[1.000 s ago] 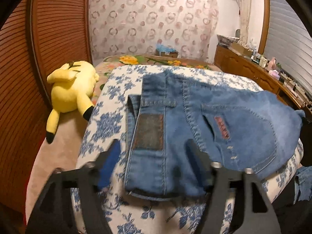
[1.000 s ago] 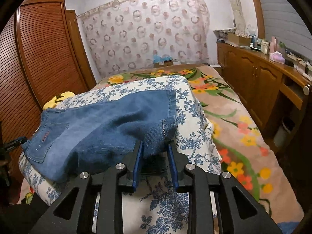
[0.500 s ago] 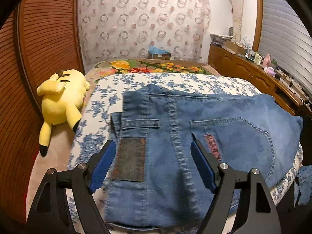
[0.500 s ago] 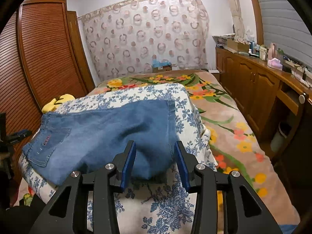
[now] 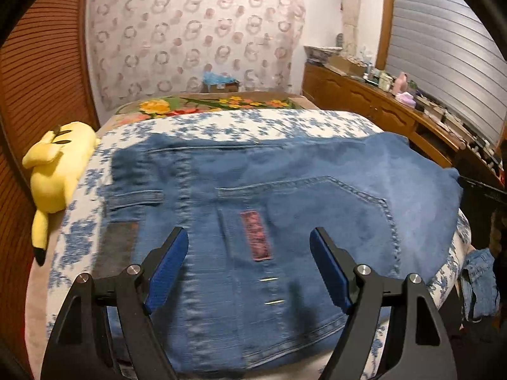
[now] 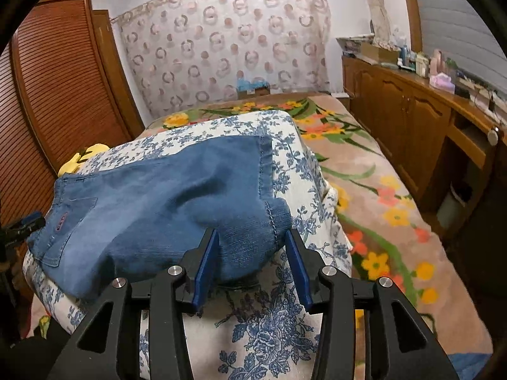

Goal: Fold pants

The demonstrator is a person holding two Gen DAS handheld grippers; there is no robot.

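Observation:
Folded blue jeans (image 5: 285, 190) lie on a thick cushion with a blue flower print (image 5: 253, 123), back pocket and waistband up. My left gripper (image 5: 248, 253) hovers open just above the back pocket and its red label, with nothing between its pads. In the right wrist view the jeans (image 6: 158, 209) end in a rounded fold by the hem. My right gripper (image 6: 252, 247) stands open around that fold, the denim between its blue pads and a gap showing at the right pad.
A yellow plush toy (image 5: 58, 171) lies left of the cushion by a louvred wardrobe door (image 6: 63, 79). A flowered blanket (image 6: 380, 209) covers the bed to the right, beside a long wooden cabinet (image 6: 412, 120) with small items on top.
My left gripper has slid right along the jeans, from the waistband patch to over the back pocket. My right gripper's jaws have opened off the folded hem end, which has settled on the cushion.

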